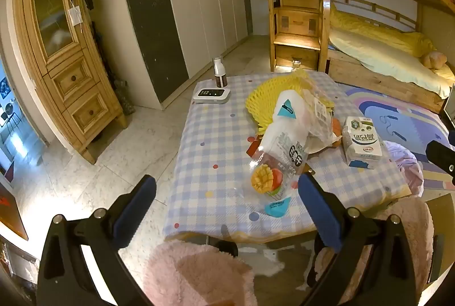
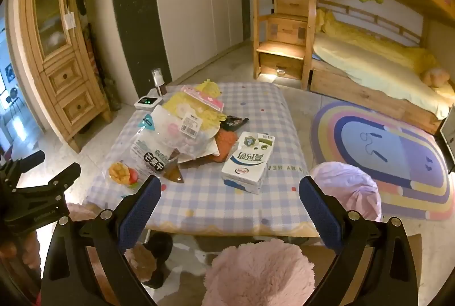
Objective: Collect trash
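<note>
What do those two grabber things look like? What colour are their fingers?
Both match. The left gripper and the right gripper each have a black plastic frame with two angled arms, round silver bolts at the joints, and dark blue textured pads on the fingers. No cables or sleeves show.

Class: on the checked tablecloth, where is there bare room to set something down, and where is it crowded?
Bare cloth runs along the near edge, in front of the milk carton and mango bag. The far right corner is free too. In the left view, a bare strip lies between the white device and the wrappers. The middle is crowded with piled packaging.
</note>
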Tool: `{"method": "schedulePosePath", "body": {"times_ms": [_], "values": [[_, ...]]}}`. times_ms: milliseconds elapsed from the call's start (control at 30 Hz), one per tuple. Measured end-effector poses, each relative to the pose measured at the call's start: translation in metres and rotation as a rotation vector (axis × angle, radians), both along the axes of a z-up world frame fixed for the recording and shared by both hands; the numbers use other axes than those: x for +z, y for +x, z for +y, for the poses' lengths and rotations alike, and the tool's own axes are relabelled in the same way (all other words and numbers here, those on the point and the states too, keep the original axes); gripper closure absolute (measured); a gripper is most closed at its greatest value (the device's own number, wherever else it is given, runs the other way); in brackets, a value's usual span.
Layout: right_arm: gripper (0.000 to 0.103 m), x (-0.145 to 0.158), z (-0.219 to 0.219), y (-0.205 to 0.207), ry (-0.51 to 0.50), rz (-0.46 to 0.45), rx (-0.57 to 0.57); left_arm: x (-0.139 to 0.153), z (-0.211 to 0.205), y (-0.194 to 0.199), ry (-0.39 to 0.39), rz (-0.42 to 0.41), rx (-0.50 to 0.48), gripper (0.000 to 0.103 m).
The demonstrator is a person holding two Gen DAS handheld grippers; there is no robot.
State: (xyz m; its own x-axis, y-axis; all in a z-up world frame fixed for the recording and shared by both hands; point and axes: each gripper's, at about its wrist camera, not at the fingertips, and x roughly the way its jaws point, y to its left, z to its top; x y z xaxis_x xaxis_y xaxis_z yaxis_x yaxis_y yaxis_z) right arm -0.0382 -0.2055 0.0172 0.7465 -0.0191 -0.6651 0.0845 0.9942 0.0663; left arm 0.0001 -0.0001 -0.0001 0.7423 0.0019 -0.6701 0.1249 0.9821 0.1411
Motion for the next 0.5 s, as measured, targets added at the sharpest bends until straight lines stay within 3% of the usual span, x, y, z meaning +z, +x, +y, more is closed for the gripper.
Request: {"method": "schedulePosePath", "body": {"times_ms": [500], "values": [[0.007, -0.006, 0.0, -0.001, -0.01, 0.006, -0.004, -0.009, 0.006, 0.002, -0.003, 0.009, 0.008, 0.006]]}}
